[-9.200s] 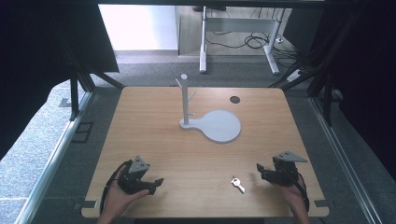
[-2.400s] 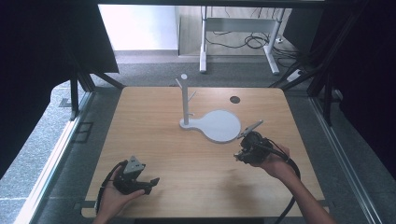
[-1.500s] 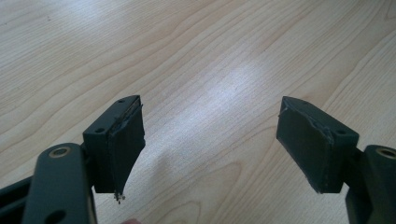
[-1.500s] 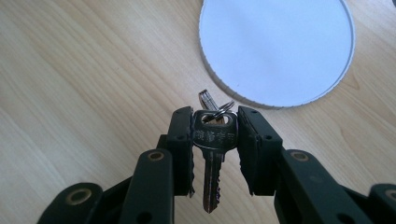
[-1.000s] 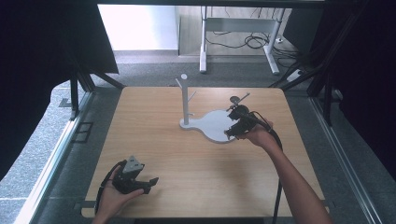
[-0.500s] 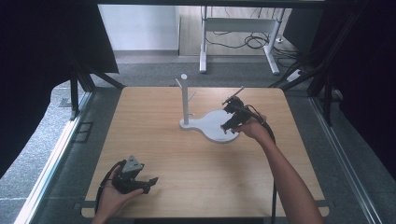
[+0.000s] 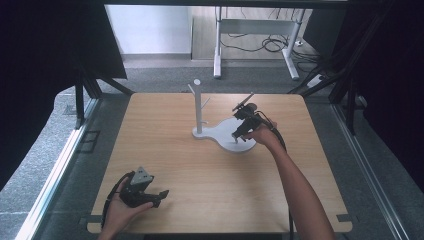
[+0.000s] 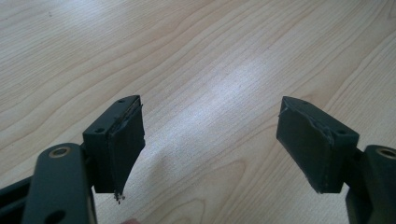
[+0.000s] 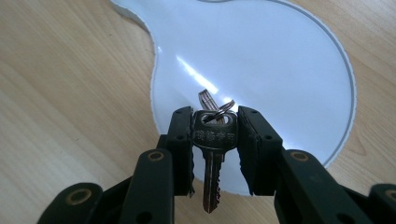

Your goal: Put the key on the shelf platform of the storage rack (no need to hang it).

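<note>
Right gripper (image 9: 215, 140) fingers clamp a flat metal key (image 9: 214, 144) over the glossy white rounded base (image 9: 280, 70); left gripper (image 8: 210, 144) fingers wide.

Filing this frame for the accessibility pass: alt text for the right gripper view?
The right gripper is shut on a silver key, head clamped between the black jaws, blade pointing toward the camera, ring and a second key poking out beyond the jaws. Behind it lies the white stand base on the wooden table.
</note>
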`<move>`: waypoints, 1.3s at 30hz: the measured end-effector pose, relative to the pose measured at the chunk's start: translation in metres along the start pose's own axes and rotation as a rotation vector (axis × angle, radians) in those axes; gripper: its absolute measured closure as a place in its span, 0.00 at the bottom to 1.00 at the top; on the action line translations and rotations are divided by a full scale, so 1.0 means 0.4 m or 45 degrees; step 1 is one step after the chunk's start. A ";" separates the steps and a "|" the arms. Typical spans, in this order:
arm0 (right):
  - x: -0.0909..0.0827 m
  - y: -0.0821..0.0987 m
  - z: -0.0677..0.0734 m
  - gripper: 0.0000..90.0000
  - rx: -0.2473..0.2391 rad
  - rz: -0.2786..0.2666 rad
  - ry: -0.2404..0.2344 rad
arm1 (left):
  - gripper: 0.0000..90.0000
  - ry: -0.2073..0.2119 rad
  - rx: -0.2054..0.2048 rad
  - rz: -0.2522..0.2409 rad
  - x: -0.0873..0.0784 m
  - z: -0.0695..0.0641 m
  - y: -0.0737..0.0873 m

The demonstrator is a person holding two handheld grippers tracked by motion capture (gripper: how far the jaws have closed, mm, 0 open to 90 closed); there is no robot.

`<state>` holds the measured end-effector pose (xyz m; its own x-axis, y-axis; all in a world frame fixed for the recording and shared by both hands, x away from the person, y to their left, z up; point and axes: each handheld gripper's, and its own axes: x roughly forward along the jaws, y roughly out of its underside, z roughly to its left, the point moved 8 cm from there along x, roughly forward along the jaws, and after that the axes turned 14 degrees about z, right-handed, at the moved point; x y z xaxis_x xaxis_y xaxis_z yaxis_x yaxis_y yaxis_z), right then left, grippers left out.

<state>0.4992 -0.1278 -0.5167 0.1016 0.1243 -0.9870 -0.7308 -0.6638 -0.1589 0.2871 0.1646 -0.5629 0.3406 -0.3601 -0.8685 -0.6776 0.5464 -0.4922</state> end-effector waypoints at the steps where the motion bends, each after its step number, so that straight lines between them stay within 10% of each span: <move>1: 0.007 -0.003 -0.003 0.76 0.007 0.002 -0.004 | 0.26 0.000 0.000 0.000 0.000 0.000 0.001; 29: 0.113 -0.023 -0.042 0.74 0.088 0.040 0.010 | 0.26 -0.009 -0.013 0.000 -0.003 0.009 0.006; 39: 0.080 -0.006 -0.058 0.65 0.119 -0.006 0.004 | 0.26 -0.013 -0.019 0.001 -0.004 0.012 0.009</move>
<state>0.5200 -0.1394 -0.5483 0.1075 0.1248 -0.9863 -0.7900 -0.5915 -0.1610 0.2872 0.1706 -0.5634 0.3468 -0.3516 -0.8695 -0.6873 0.5356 -0.4907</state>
